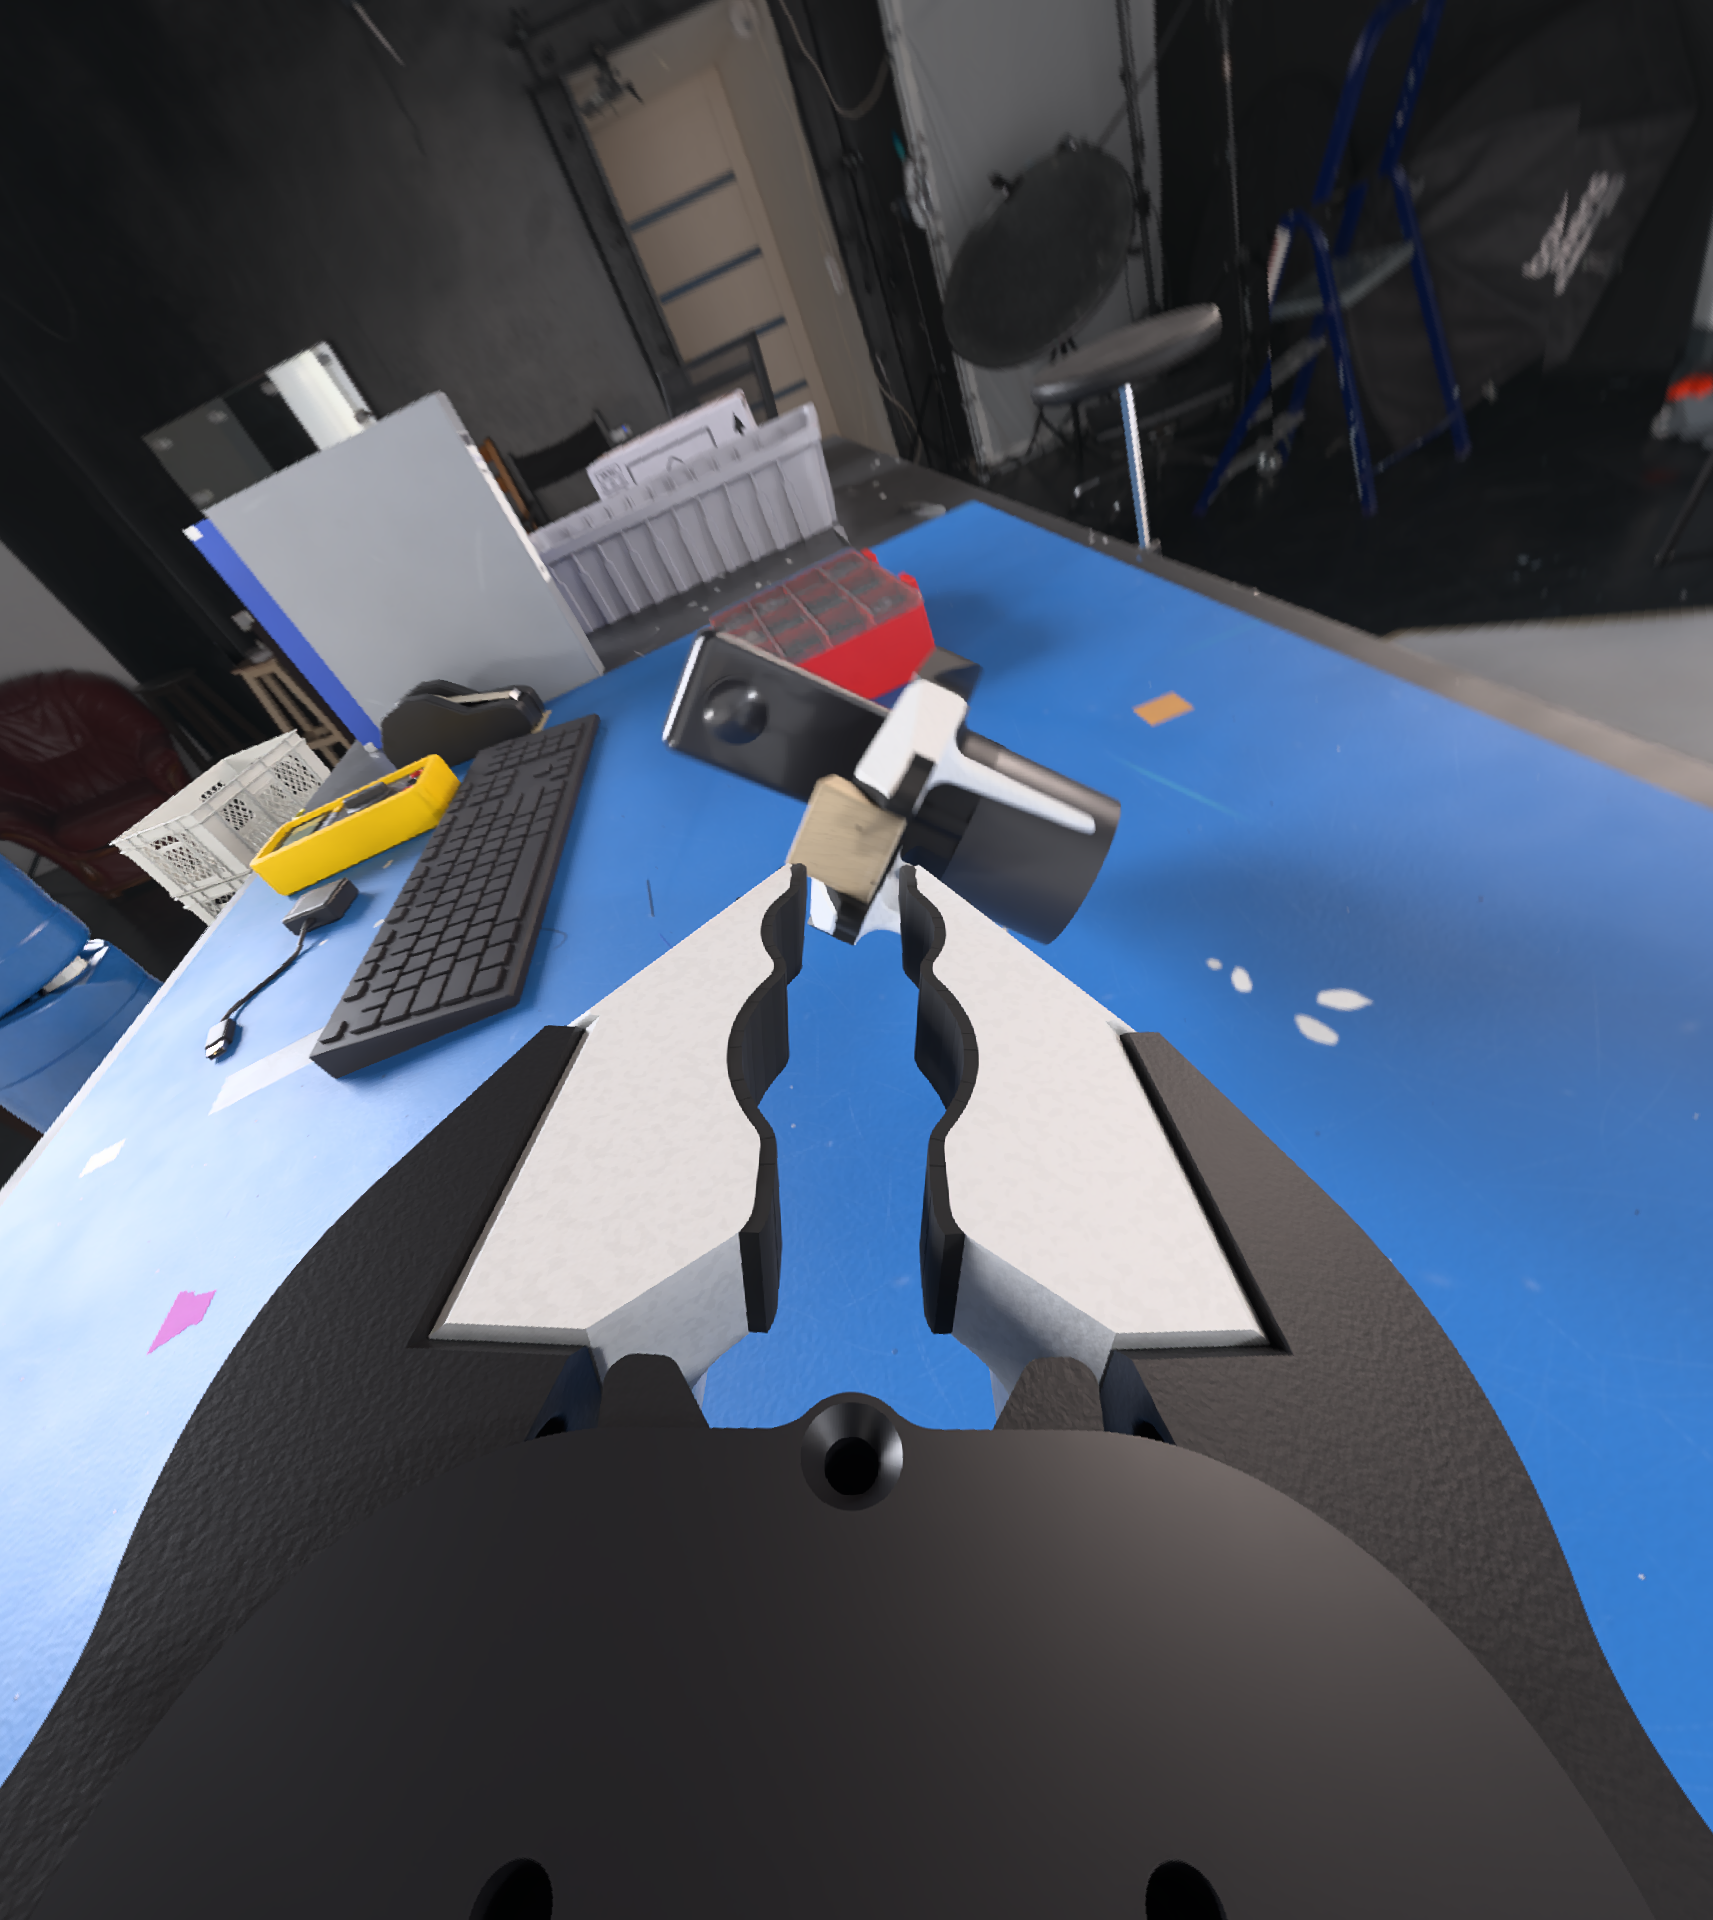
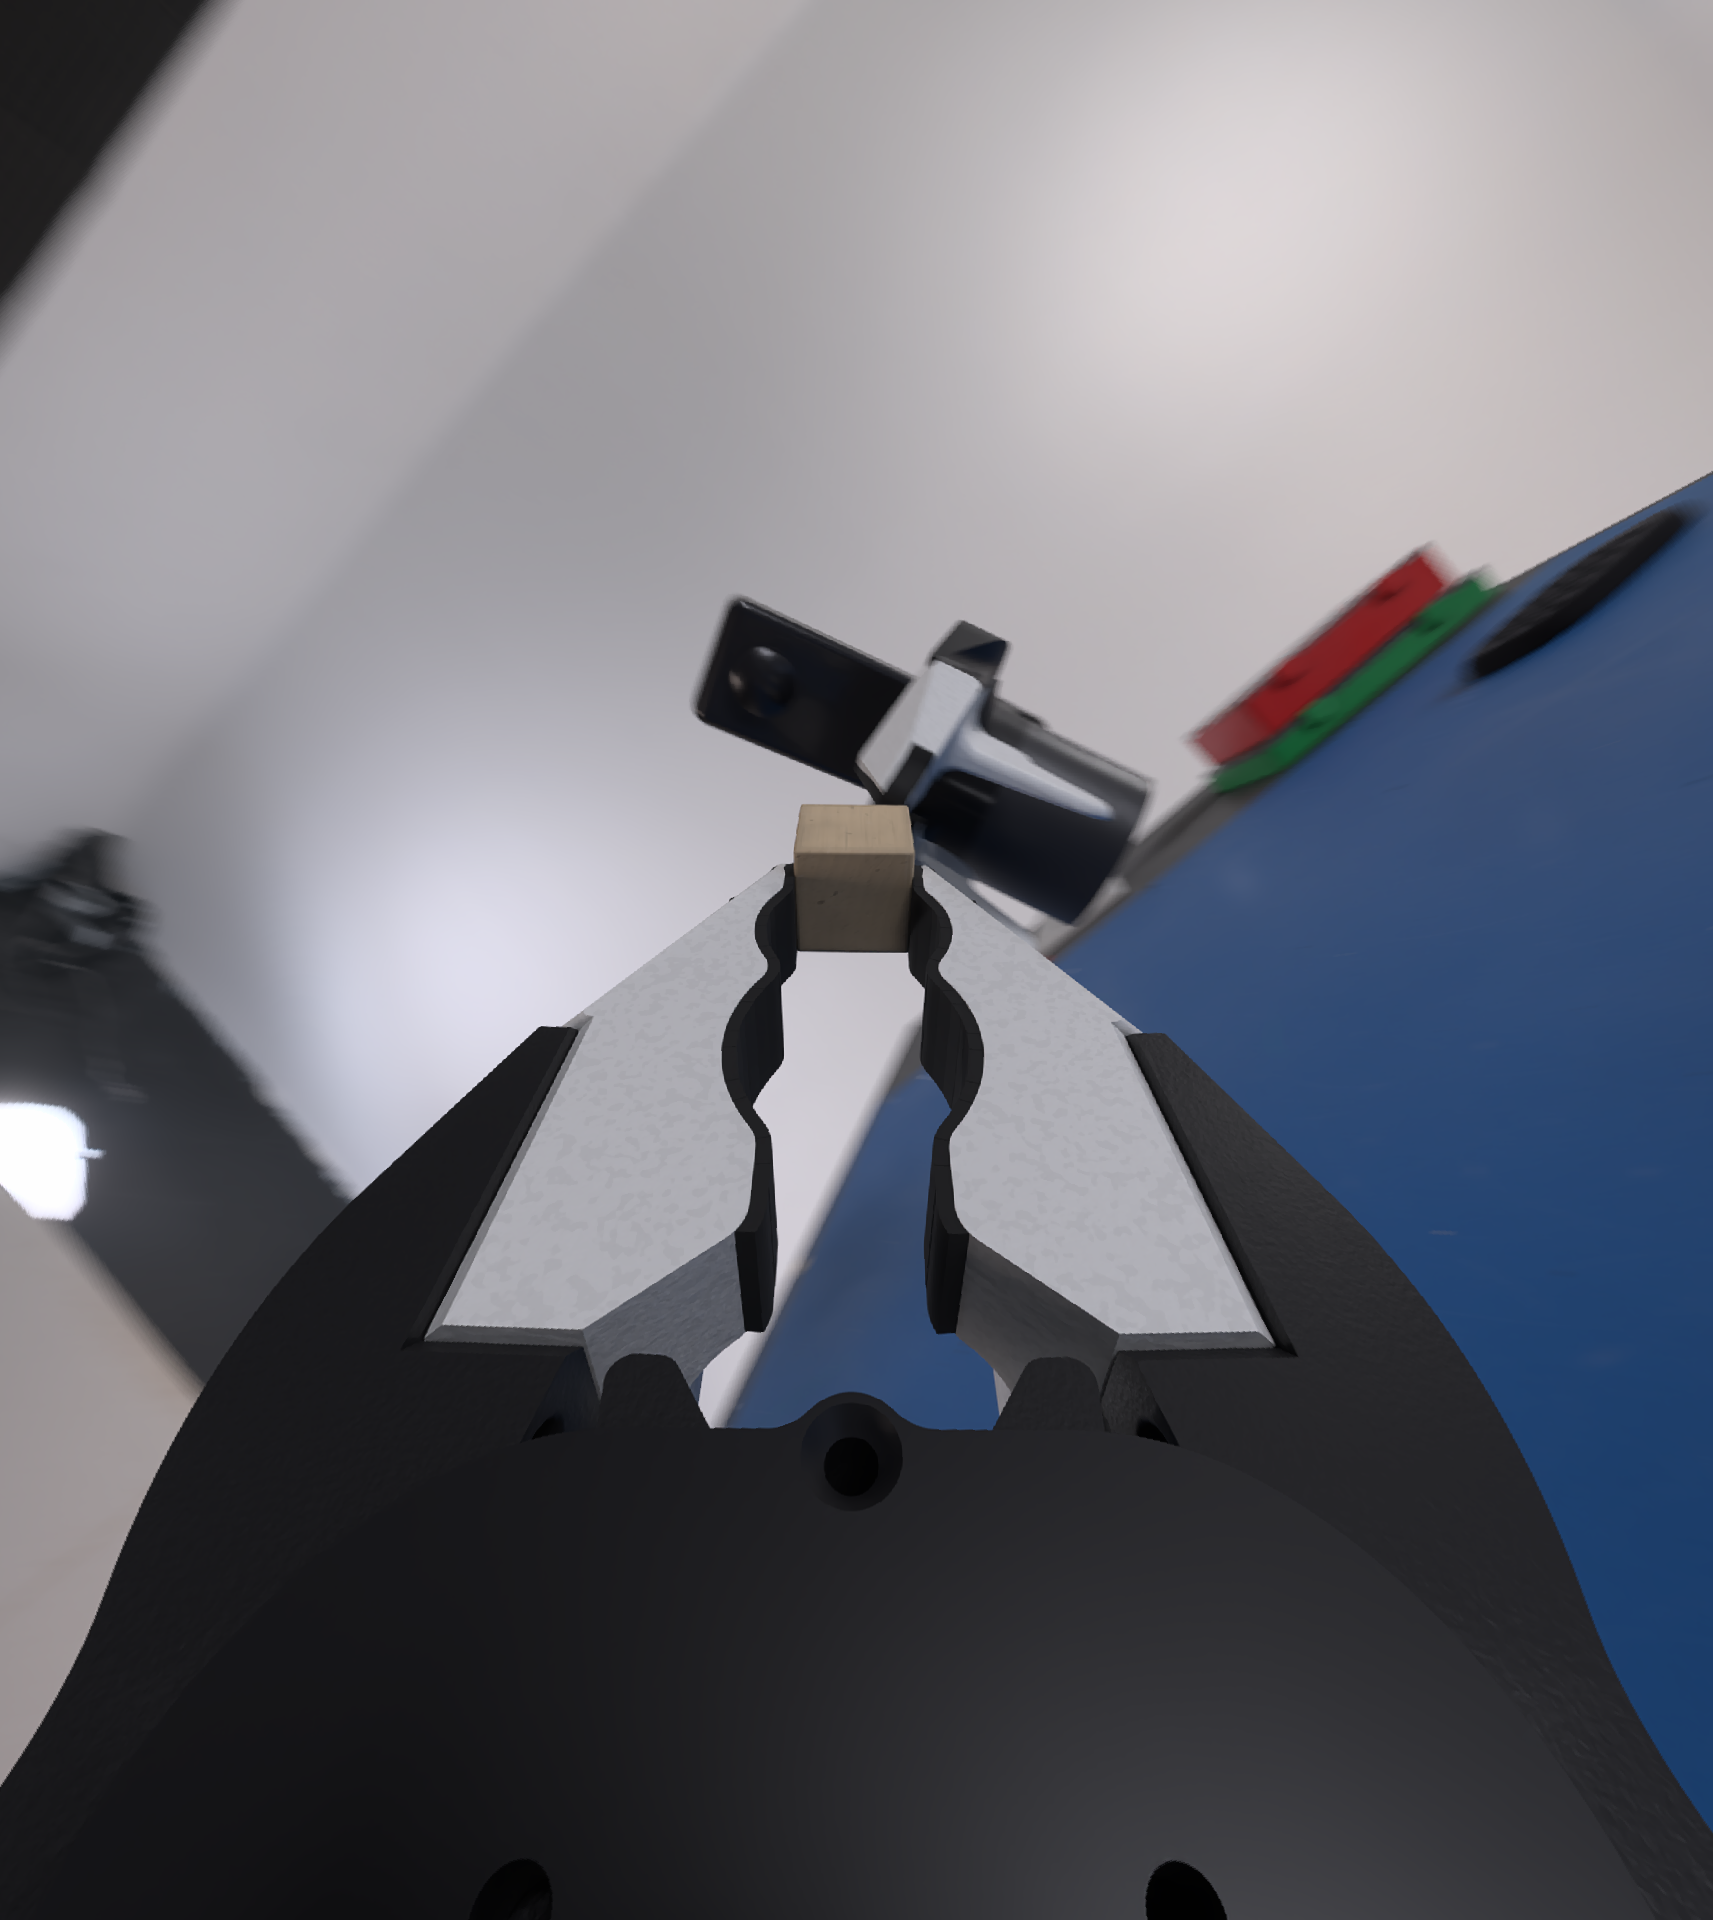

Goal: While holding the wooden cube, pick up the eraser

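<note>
your right gripper has its jaws pinched on the wooden cube, which sits square between the two fingertips, held up off the blue table. in the left wrist view you see that same cube from the far side, tilted, with the right gripper reaching in from beyond it, black body and white fingers angled across the table.

your left gripper has its jaws spread with a clear gap between them; its tips come close under the cube, and something small and pale with a dark edge shows in the gap there. you cannot tell from either view whether that is the eraser or whether the tips touch it. in the right wrist view the left gripper floats just behind the cube.

off to the left on the table lie a black keyboard, a yellow case and a small adapter with a cable. a red compartment box rests farther back.
</note>
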You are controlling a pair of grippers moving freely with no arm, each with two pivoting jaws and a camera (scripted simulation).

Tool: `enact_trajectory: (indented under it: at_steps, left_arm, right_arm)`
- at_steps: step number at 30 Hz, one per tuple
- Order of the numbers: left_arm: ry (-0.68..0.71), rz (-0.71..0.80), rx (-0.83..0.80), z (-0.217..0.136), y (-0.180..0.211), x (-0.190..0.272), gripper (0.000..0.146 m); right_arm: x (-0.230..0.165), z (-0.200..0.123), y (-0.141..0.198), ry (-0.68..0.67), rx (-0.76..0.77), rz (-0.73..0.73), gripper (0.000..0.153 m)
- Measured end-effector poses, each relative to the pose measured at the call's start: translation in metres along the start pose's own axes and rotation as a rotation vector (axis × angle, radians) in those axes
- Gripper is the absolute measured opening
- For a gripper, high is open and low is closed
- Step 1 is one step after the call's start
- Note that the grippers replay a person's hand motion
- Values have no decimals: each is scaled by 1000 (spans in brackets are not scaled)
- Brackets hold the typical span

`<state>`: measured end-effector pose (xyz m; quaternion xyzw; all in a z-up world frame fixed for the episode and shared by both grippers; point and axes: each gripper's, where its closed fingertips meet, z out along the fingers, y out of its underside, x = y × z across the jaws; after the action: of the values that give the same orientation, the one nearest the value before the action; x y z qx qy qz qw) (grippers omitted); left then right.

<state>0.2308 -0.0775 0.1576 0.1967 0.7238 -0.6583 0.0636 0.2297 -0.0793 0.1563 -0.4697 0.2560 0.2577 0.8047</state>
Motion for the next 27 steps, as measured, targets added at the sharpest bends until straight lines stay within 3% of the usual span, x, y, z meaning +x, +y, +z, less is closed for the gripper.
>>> enact_trajectory:
  at_steps: [4,7,10,13,17,22,27]
  left_arm:
    - [-166,-77,-50,-31,-4,-46,19]
    - [-379,-168,-263,-76,16,-109,18]
    - [-575,-266,-522,-136,52,-174,17]
    - [-736,-485,-762,-198,99,-232,19]
    - [-869,-976,-848,-244,165,-281,22]
    - [-946,-1516,-770,-257,233,-309,21]
    - [-1094,-1745,-738,-268,276,-321,20]
  right_arm:
    - [23,-16,-14,320,-30,-343,20]
    - [36,-33,-27,531,-59,-570,20]
    - [46,-45,-33,670,-98,-696,20]
    - [52,-50,-34,731,-131,-749,20]
    - [54,-51,-34,747,-146,-780,20]
    - [54,-50,-33,735,-156,-775,20]
    - [53,-48,-31,719,-171,-780,20]
